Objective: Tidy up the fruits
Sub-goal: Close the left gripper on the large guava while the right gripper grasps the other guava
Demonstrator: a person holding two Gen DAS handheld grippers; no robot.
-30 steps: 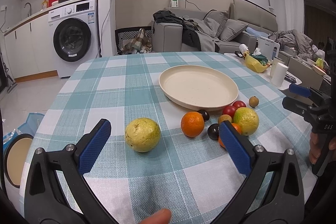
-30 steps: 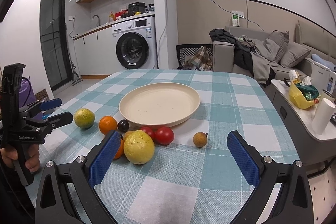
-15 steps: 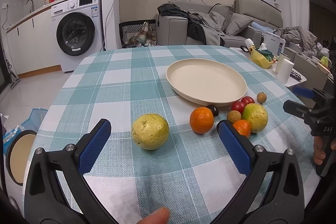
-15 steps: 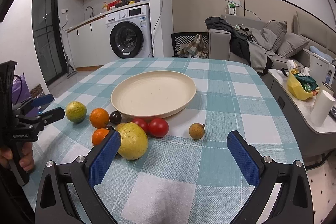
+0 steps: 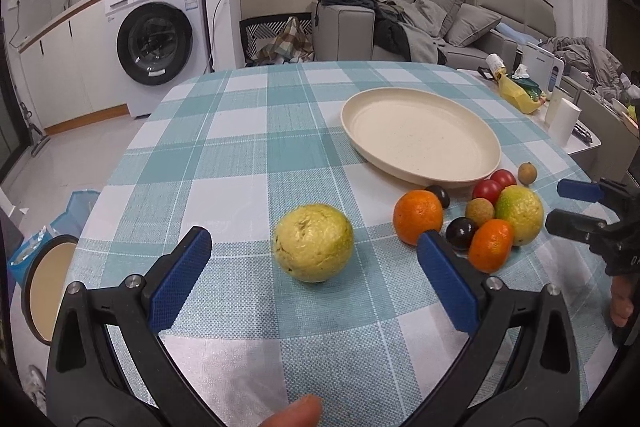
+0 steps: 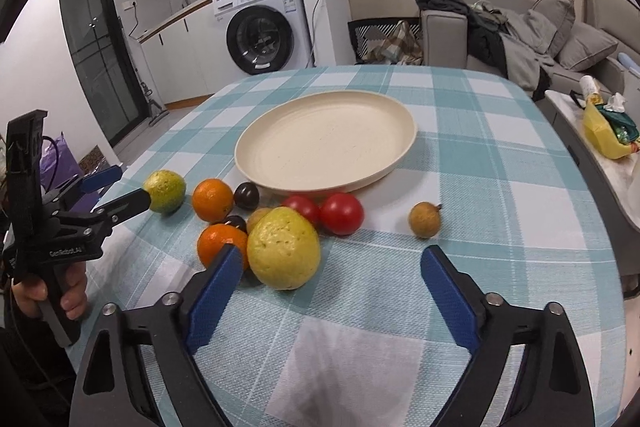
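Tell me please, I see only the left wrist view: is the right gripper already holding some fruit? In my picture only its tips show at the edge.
Observer: No. The right gripper is closing, but its pads press nothing. The big yellow fruit lies just ahead, close beside its left finger.
Operator: And how does my left gripper stand at the greenish fruit, seen from the side?
Observer: From the right wrist view, one of its fingertips is at the edge of that fruit. Whether it touches, I cannot tell.
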